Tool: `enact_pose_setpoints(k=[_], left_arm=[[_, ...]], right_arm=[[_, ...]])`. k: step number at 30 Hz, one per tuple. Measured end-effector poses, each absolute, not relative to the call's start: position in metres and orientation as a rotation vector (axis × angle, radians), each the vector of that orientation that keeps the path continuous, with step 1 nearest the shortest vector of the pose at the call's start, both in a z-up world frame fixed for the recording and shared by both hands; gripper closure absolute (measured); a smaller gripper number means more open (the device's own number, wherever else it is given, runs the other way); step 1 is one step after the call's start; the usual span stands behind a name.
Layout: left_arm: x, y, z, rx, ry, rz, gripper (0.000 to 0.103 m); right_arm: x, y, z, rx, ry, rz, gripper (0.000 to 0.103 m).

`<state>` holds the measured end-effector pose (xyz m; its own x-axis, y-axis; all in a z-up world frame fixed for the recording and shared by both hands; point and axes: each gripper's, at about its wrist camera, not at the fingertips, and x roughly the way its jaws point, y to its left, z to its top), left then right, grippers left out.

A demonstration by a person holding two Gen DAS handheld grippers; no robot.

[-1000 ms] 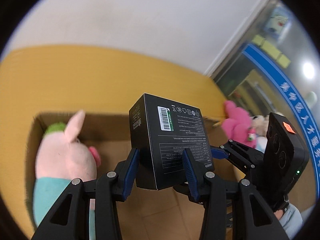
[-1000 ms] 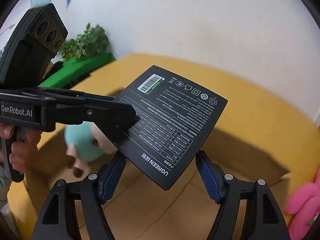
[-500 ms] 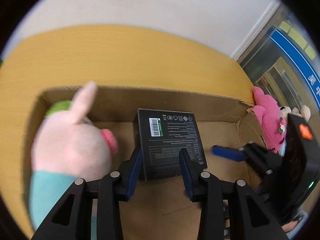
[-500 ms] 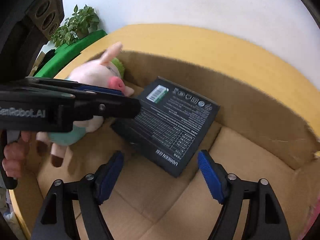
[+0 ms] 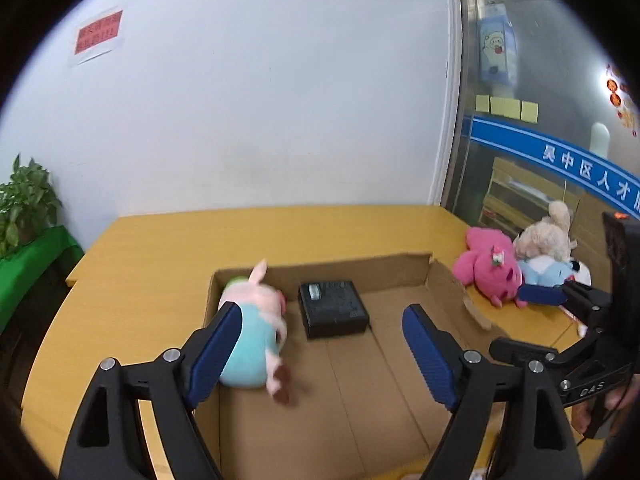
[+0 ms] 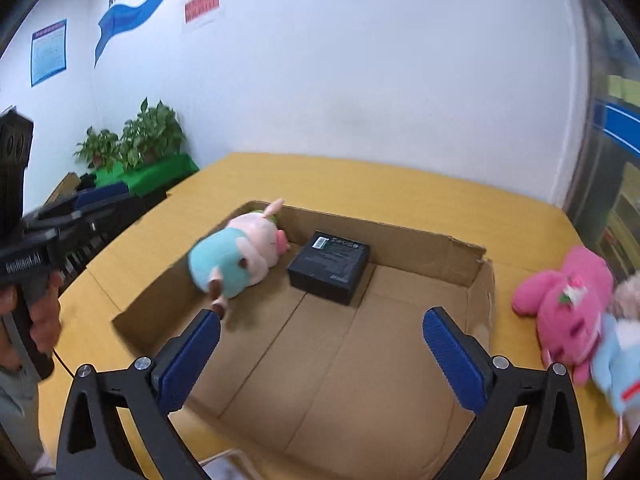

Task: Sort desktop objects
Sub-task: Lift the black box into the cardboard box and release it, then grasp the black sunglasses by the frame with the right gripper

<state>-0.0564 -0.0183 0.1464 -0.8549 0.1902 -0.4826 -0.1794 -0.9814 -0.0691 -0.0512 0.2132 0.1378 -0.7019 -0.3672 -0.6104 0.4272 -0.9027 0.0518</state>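
Observation:
A black box [image 5: 334, 314] [image 6: 330, 266] lies flat on the floor of the open cardboard box [image 5: 352, 270] [image 6: 476, 292], near its back wall. A pink pig plush in a teal shirt [image 5: 254, 334] [image 6: 236, 258] lies beside it on the left. My left gripper [image 5: 320, 344] hangs above and behind the carton, its jaws opening with nothing between them. My right gripper [image 6: 320, 354] is likewise drawn back, its jaws opening wide and holding nothing. Each gripper also shows at the edge of the other's view, held by a hand.
On the yellow table [image 5: 168, 240] [image 6: 400, 184] right of the carton lies a pile of plush toys: a pink one [image 5: 490, 270] [image 6: 568, 300], a cream one [image 5: 546, 236] and a light blue one [image 5: 546, 270]. Potted plants [image 6: 132, 140] stand at the left by the wall.
The black box went from held over the carton to lying on its floor. Both grippers opened, let go and drew back and up, so the whole table now shows.

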Motion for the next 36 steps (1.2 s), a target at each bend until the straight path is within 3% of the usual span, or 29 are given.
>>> enact_pose_setpoints(k=[4,10,12,13,15,16,17,18,19,20,22,23,24,31,36], left_arm=[[-0.032,-0.008,0.132,-0.785,-0.008,2.864,0.02],[-0.004,-0.015,0.128,-0.8,-0.117,2.853,0.022],[0.002,-0.012,0.128,-0.784,-0.093,2.868,0.028],[0.005,-0.009,0.126,-0.788,-0.072,2.864,0.035],[0.007,-0.005,0.121,-0.823,-0.048,2.848,0.08],[0.007,-0.004,0.117,-0.845,-0.044,2.841,0.085],[0.009,-0.003,0.113,-0.859,-0.043,2.836,0.086],[0.011,-0.001,0.11,-0.865,-0.045,2.824,0.086],[0.012,0.0,0.106,-0.87,-0.048,2.802,0.086],[0.013,0.002,0.103,-0.882,-0.051,2.787,0.081],[0.016,0.006,0.096,-0.908,-0.058,2.771,0.057],[0.018,0.007,0.093,-0.909,-0.069,2.764,0.041],[0.02,0.008,0.091,-0.904,-0.084,2.759,0.036],[0.027,0.036,0.067,-0.953,-0.081,2.612,0.036],[0.033,0.062,0.052,-0.981,-0.043,2.486,0.036]], right_arm=[[-0.003,0.207,0.133,0.863,0.144,-2.596,0.0],[0.033,0.208,0.123,0.902,0.092,-2.646,0.0],[0.037,0.212,0.122,0.926,0.041,-2.655,0.0],[0.039,0.214,0.12,0.927,0.019,-2.658,0.0],[0.043,0.219,0.117,0.93,-0.004,-2.67,0.001],[0.046,0.223,0.116,0.924,-0.009,-2.685,0.003],[0.049,0.226,0.114,0.917,-0.008,-2.694,0.019],[0.051,0.229,0.112,0.927,-0.008,-2.688,0.041],[0.051,0.233,0.108,0.957,-0.018,-2.672,0.046],[0.051,0.239,0.103,0.986,-0.042,-2.649,0.046],[0.054,0.252,0.091,1.03,-0.098,-2.622,0.032],[0.056,0.262,0.084,1.058,-0.132,-2.622,0.01],[0.059,0.269,0.078,1.075,-0.159,-2.635,0.0],[0.07,0.327,0.029,1.255,-0.409,-2.613,0.0],[0.072,0.331,-0.003,1.357,-0.488,-2.54,0.001]])
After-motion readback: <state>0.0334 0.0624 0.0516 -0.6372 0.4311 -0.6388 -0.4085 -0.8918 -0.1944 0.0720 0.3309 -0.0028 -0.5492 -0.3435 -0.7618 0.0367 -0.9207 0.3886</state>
